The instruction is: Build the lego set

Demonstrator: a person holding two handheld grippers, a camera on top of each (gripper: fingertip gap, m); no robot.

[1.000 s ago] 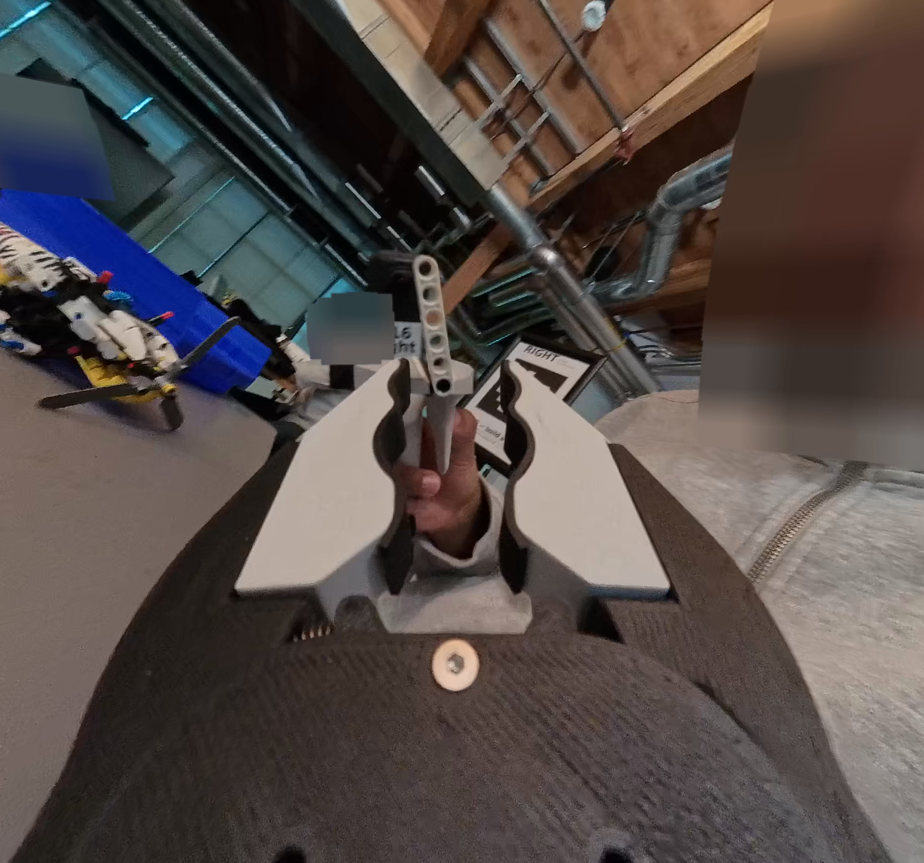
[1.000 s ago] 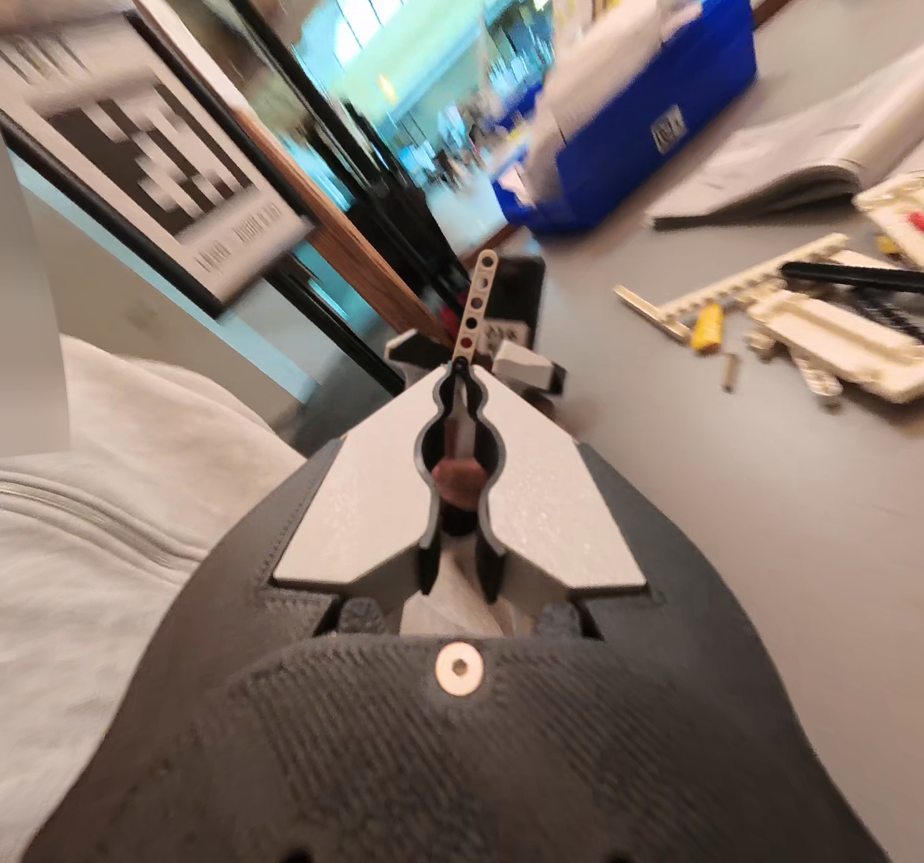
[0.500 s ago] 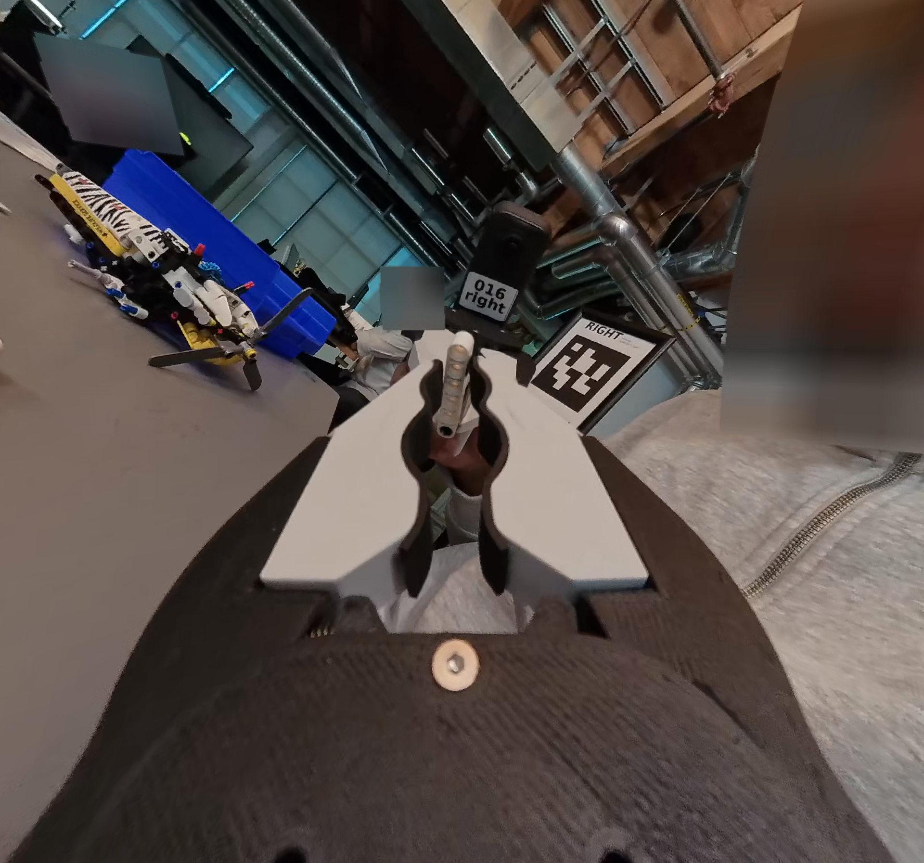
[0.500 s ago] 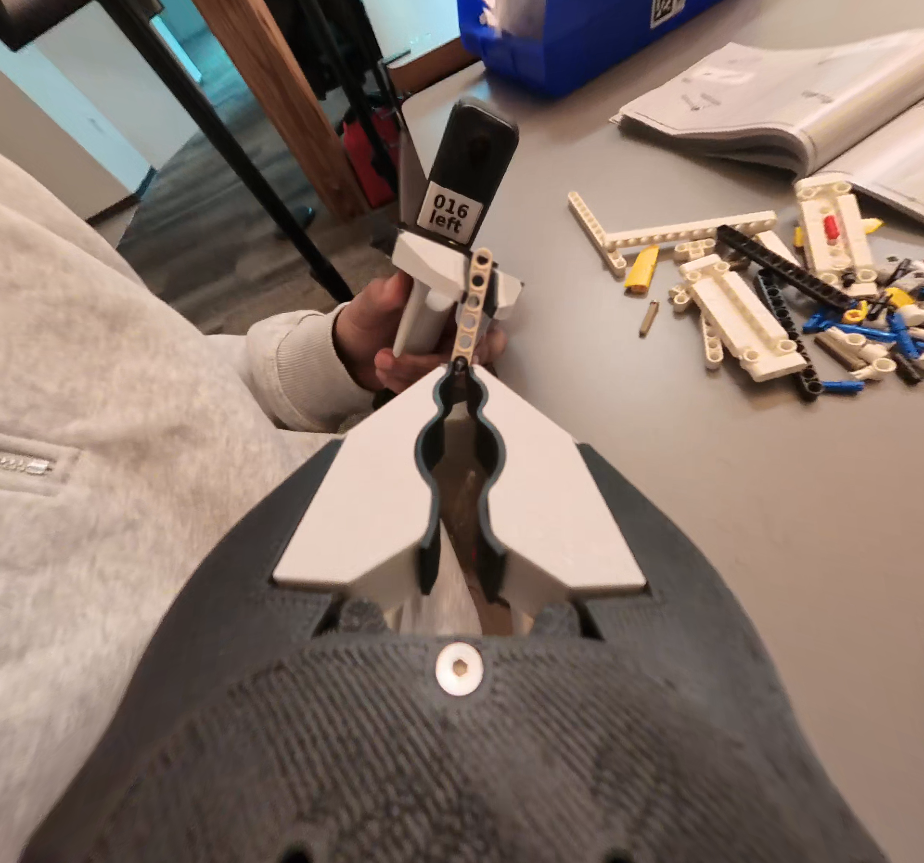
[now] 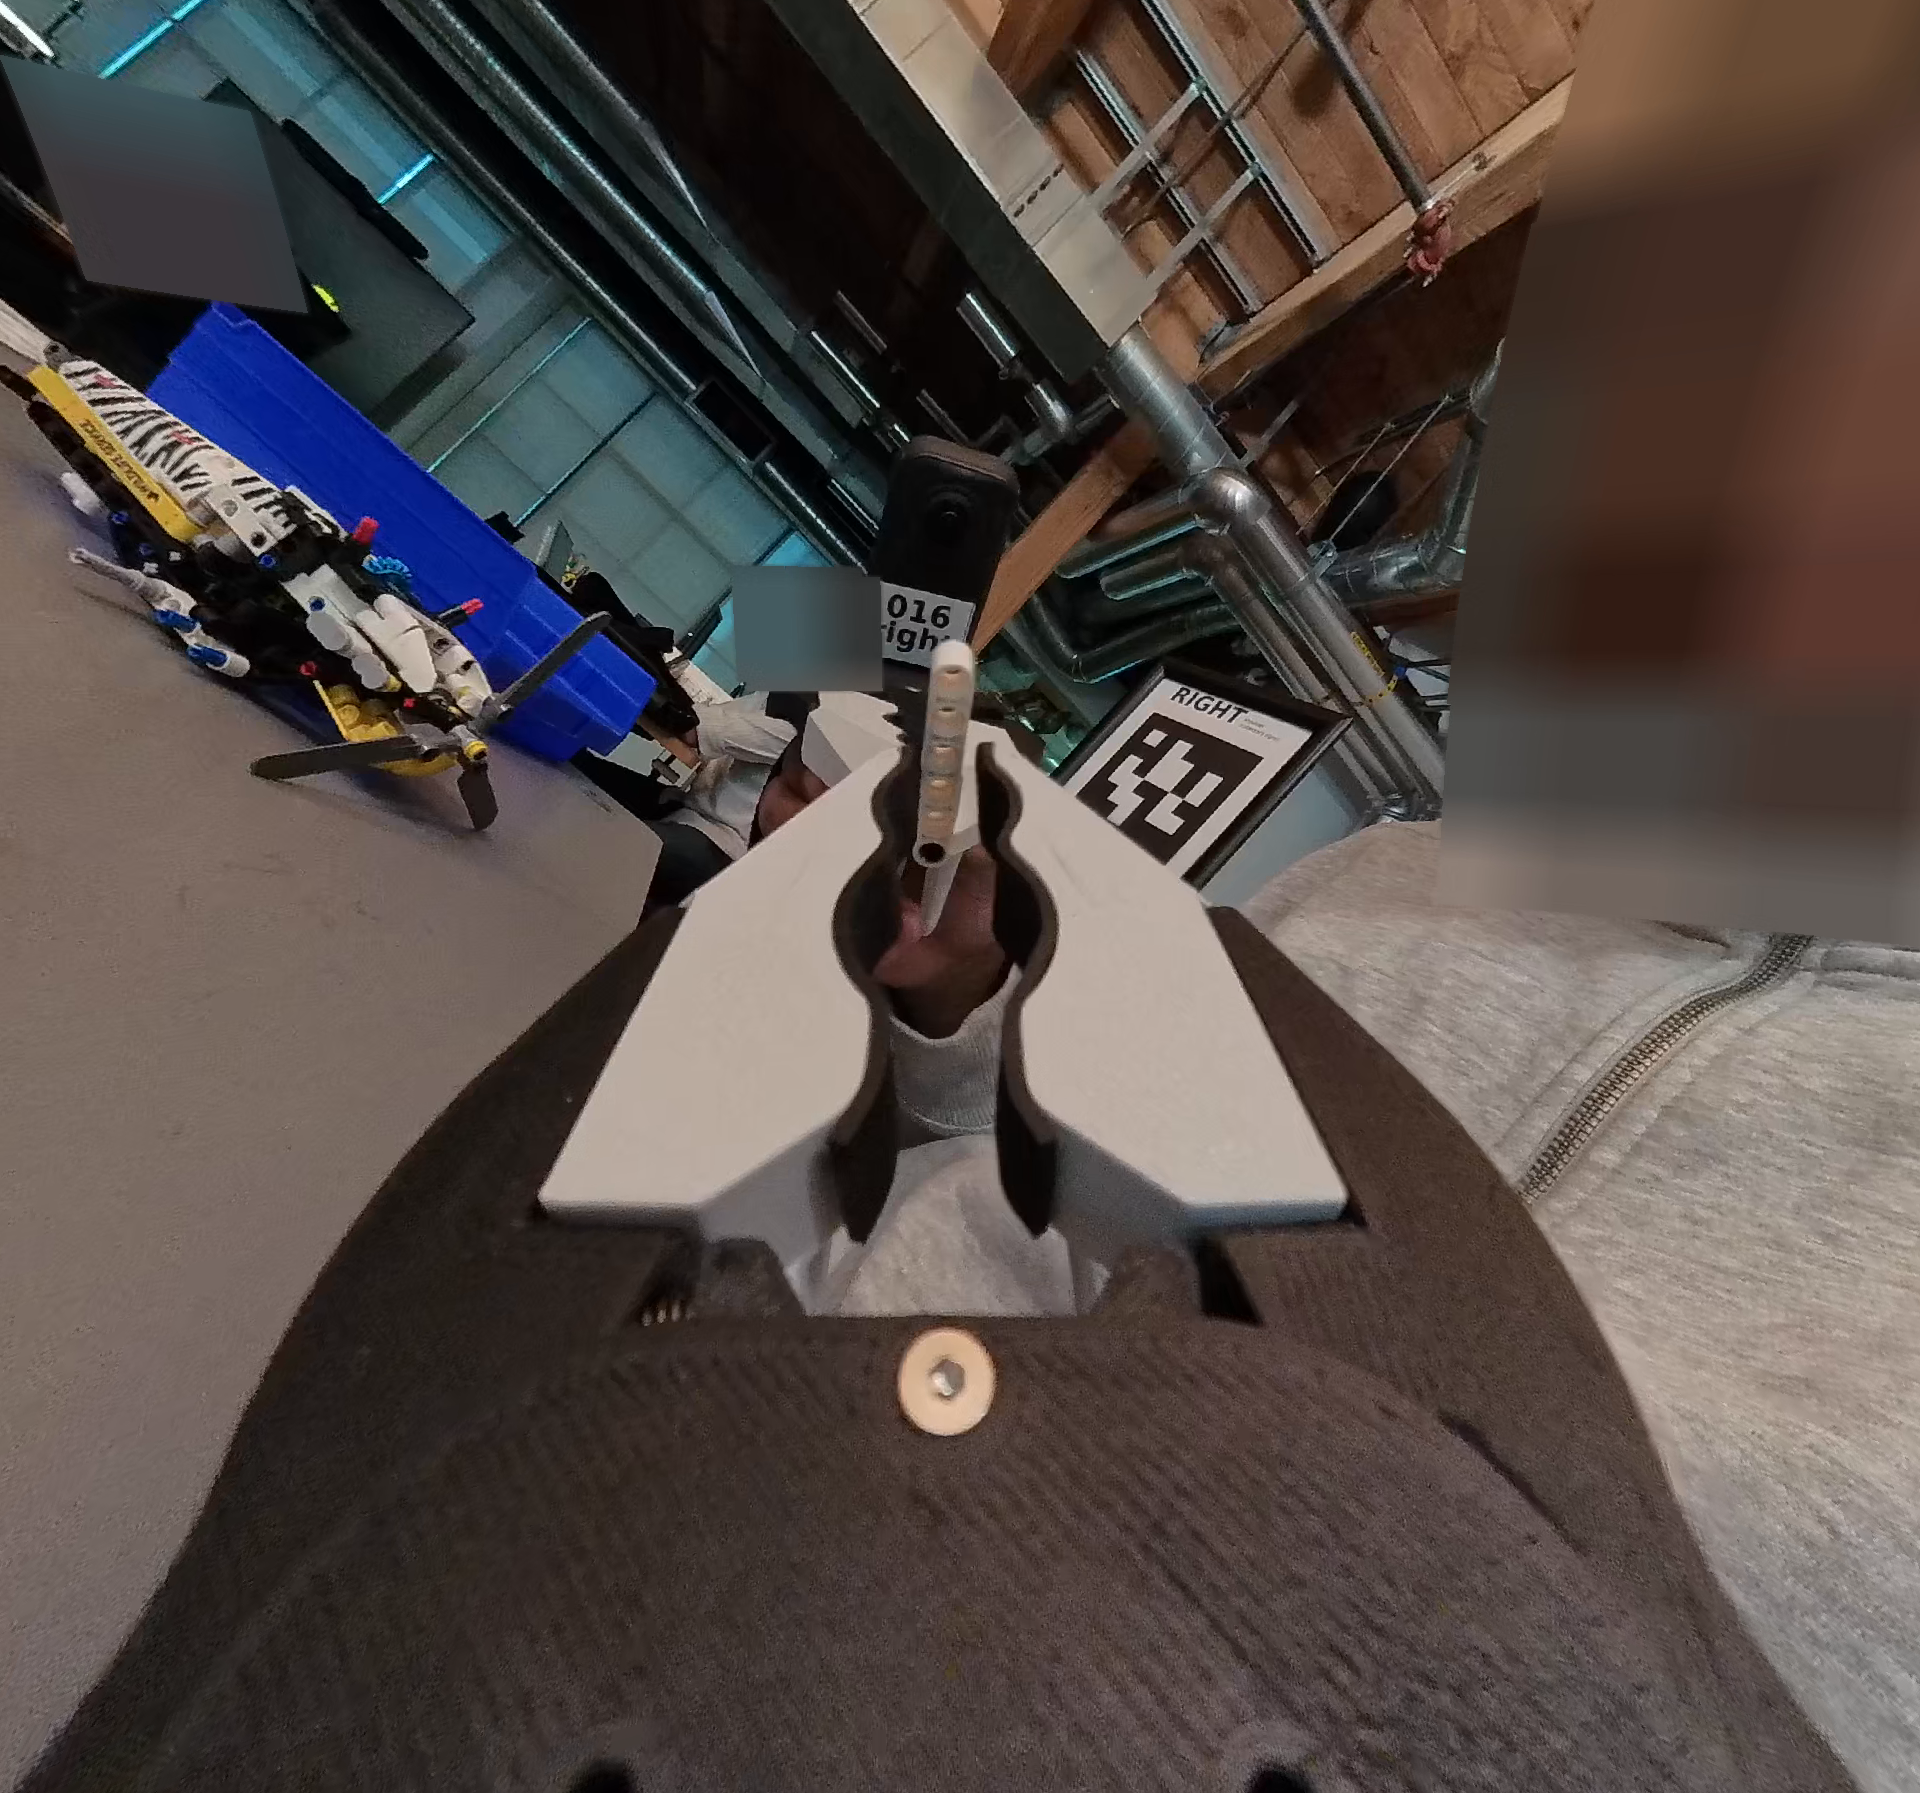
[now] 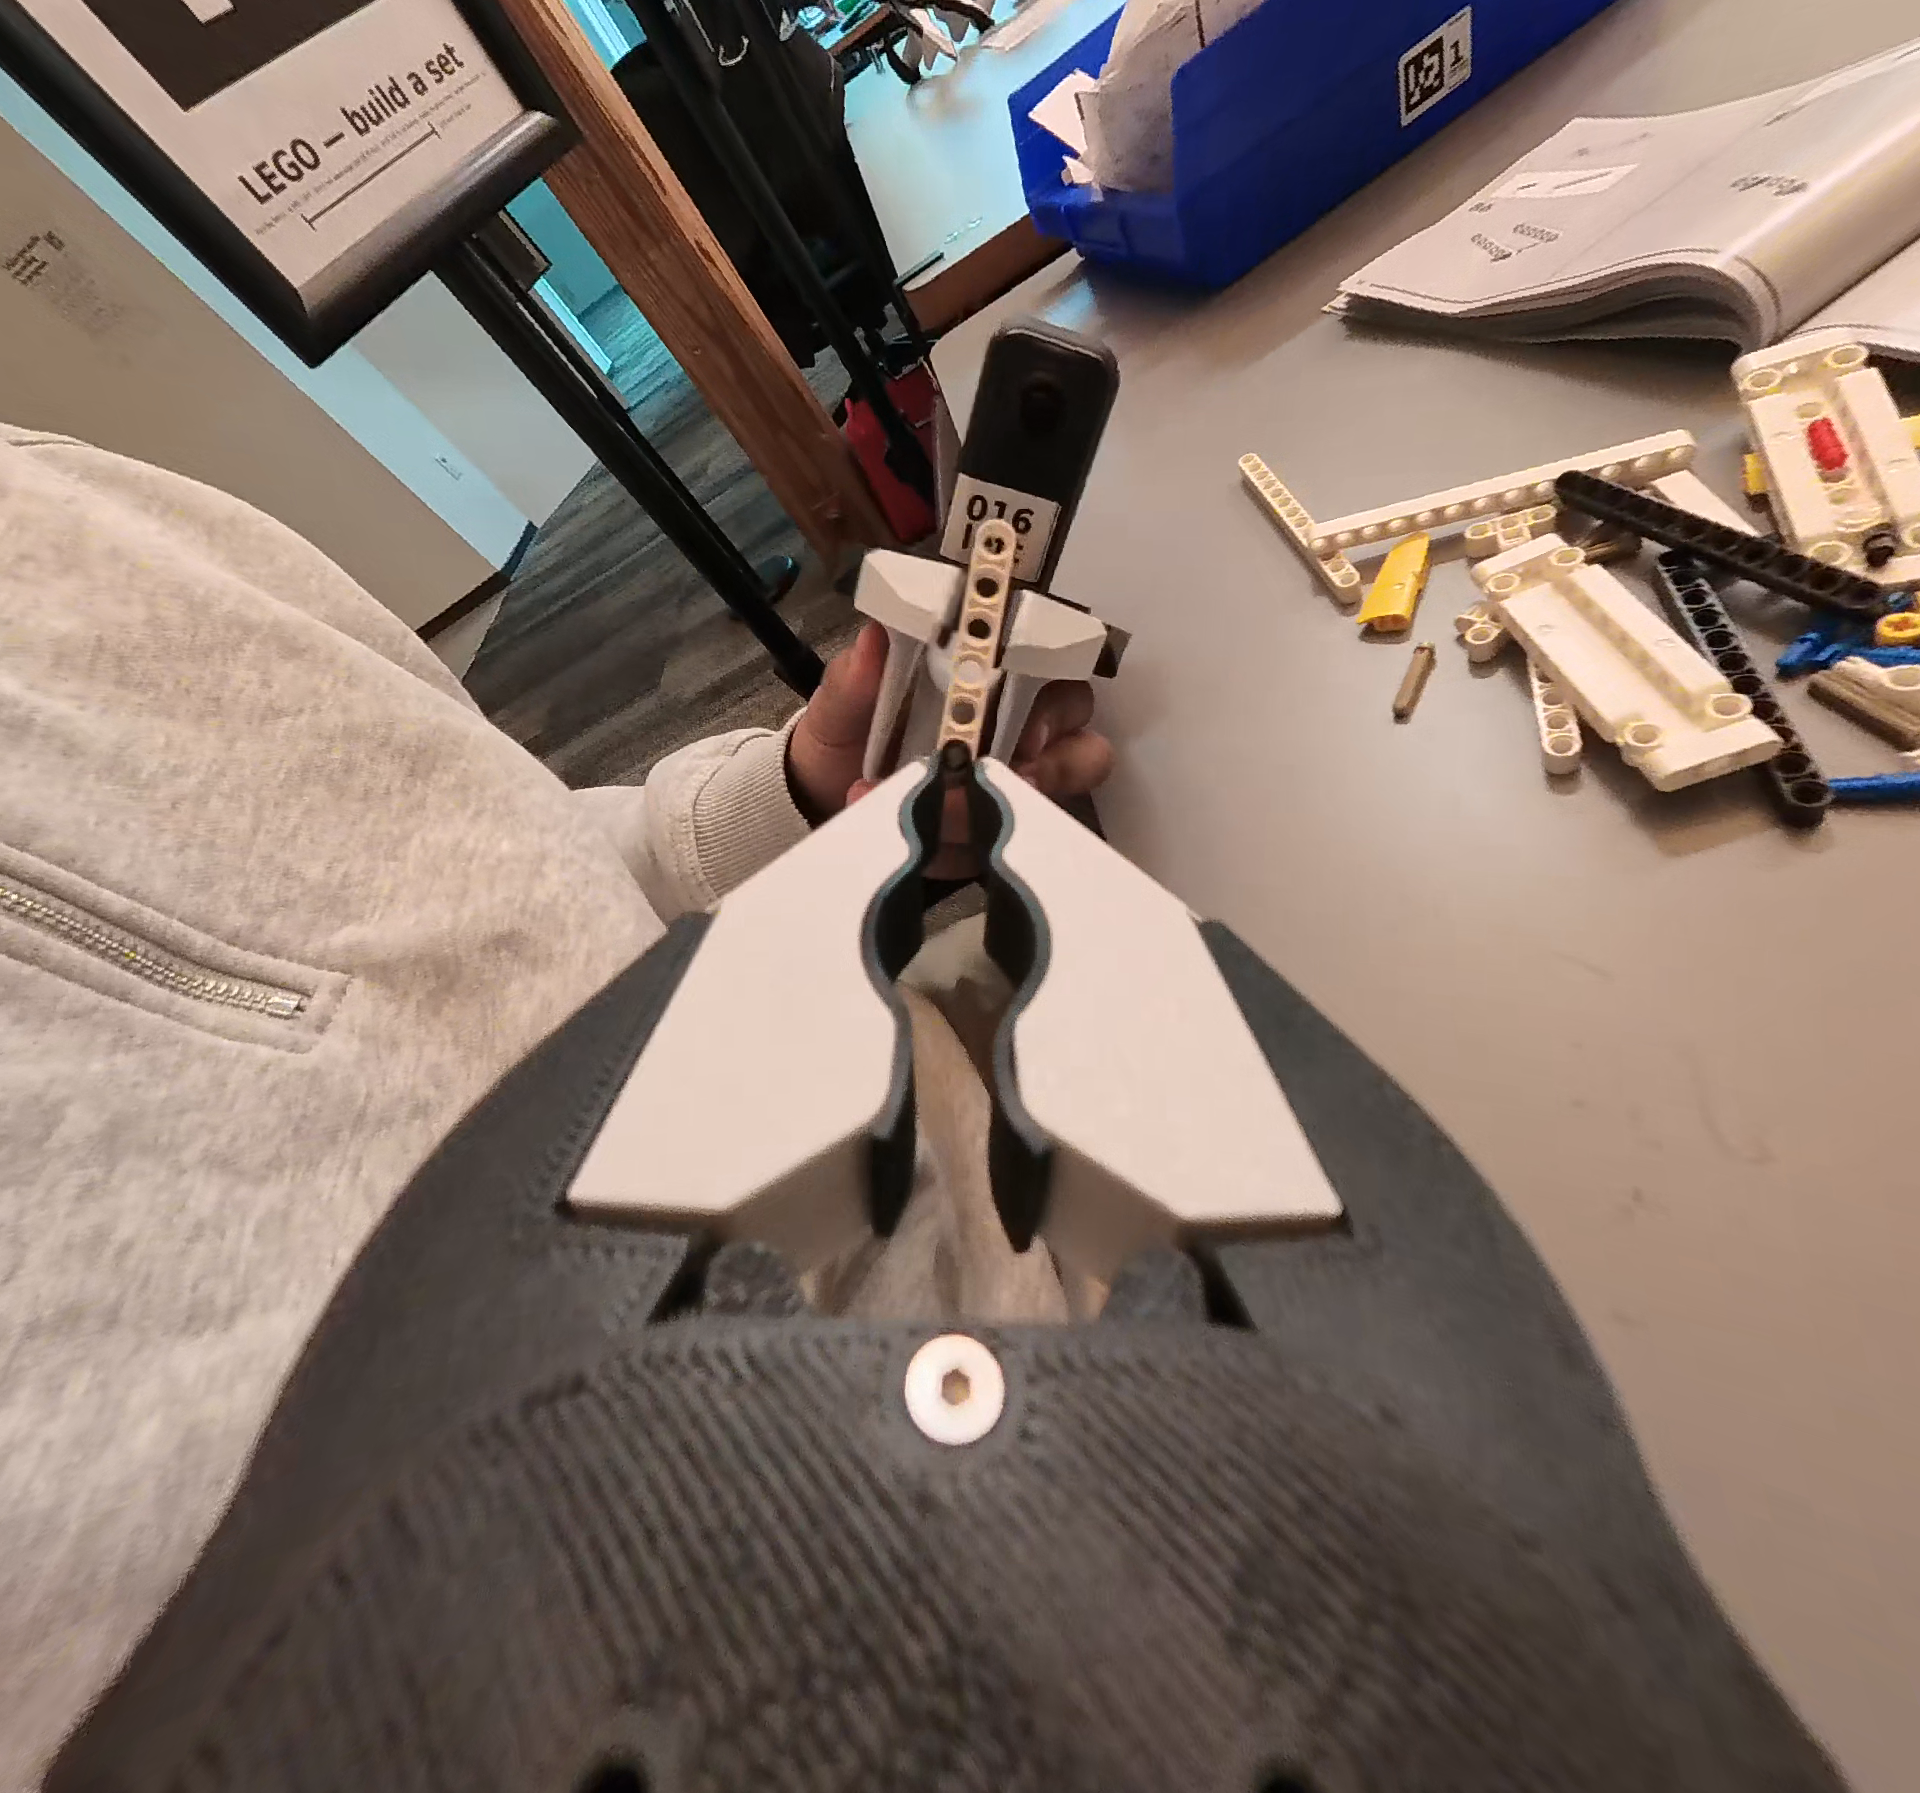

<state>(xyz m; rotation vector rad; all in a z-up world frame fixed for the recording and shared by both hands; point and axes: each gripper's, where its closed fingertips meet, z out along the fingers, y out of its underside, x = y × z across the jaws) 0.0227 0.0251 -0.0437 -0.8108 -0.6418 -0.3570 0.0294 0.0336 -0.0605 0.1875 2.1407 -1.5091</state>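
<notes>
In the left wrist view, a part-built model (image 5: 301,621) lay on the grey table (image 5: 260,1068) at the upper left, with a blue bin (image 5: 436,538) just behind it. At frame centre the left gripper (image 5: 940,798) had its jaws nearly together near the tips, and a white beam (image 5: 943,746) stood between them, rising past the tips. Whether the jaws pinched the beam or merely flanked it could not be told from this view. Behind the beam a hand (image 5: 935,954) showed through the gap, and a marker sign (image 5: 1195,777) stood to the right. A grey sweatshirt (image 5: 1610,1172) filled the lower right.

In the right wrist view, the sweatshirt (image 6: 260,808) took the left side, with a framed sign (image 6: 260,60) at the upper left. At centre the right gripper (image 6: 956,767) was clenched on the lower end of the beam (image 6: 977,642), which stood upright above the tips. Just beyond, the left gripper (image 6: 977,621) faced the camera, held in a hand (image 6: 842,725), its fingers (image 6: 1055,637) either side of the beam. On the table (image 6: 1455,1016) at the right lay loose pieces (image 6: 1621,642), among them a long white beam (image 6: 1455,517) and a black beam (image 6: 1714,548). A booklet (image 6: 1662,216) and a blue bin (image 6: 1330,81) sat at the upper right.
</notes>
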